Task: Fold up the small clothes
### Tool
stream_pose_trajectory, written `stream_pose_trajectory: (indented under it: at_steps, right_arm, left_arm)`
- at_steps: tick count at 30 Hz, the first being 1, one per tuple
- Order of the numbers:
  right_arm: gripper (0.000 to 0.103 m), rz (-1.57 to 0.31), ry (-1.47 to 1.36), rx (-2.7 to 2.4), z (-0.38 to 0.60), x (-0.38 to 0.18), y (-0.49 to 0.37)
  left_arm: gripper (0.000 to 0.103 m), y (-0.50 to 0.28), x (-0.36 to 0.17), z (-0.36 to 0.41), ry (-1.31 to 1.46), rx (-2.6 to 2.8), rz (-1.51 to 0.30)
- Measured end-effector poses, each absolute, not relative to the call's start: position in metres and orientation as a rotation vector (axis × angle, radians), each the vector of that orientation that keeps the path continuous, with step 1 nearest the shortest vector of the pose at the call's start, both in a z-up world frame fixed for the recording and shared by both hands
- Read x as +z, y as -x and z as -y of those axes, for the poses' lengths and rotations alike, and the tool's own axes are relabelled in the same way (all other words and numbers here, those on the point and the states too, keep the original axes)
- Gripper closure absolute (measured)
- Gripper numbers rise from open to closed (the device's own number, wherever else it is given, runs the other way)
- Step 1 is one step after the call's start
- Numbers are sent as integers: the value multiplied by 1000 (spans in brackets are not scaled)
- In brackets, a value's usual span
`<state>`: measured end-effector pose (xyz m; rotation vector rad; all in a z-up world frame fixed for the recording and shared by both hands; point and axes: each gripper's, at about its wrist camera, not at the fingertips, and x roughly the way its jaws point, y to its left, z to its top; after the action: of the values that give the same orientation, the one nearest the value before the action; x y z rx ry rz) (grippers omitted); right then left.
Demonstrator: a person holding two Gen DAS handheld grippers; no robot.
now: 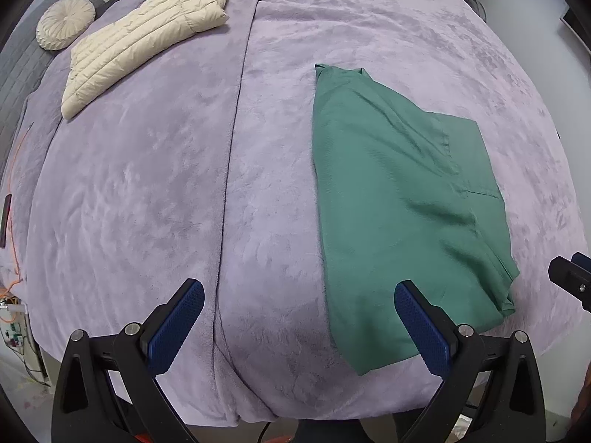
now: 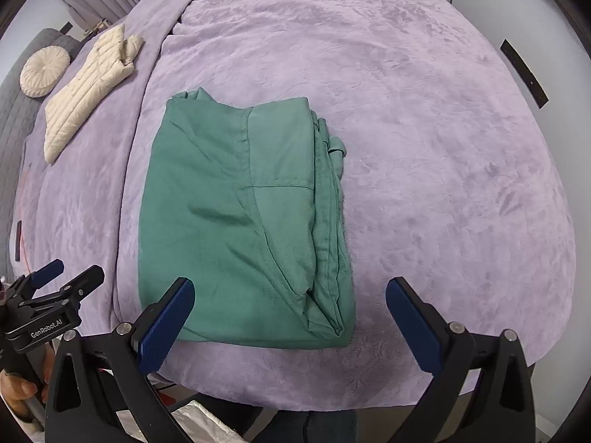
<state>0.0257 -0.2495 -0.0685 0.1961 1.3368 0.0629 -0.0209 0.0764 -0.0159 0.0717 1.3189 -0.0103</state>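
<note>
A green garment (image 2: 240, 221) lies folded into a rectangle on the purple blanket (image 2: 424, 147) near the bed's front edge, with stacked layers along its right side. It also shows in the left wrist view (image 1: 399, 203). My right gripper (image 2: 290, 302) is open and empty, hovering over the garment's near edge. My left gripper (image 1: 299, 306) is open and empty, just left of the garment's near corner; it also appears in the right wrist view (image 2: 62, 277).
A cream quilted jacket (image 1: 144, 37) lies folded at the far left of the bed, beside a round cream cushion (image 1: 64, 22). A blanket seam (image 1: 236, 140) runs front to back. An orange cable (image 1: 14, 192) hangs at the left bed edge.
</note>
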Motion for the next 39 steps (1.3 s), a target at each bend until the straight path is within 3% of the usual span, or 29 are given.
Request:
stream_pose_trajectory:
  at_steps: [39]
  right_arm:
    - [0, -1343, -187, 59, 249, -69, -23]
  left_arm:
    - [0, 25, -16, -76, -78, 7, -1331]
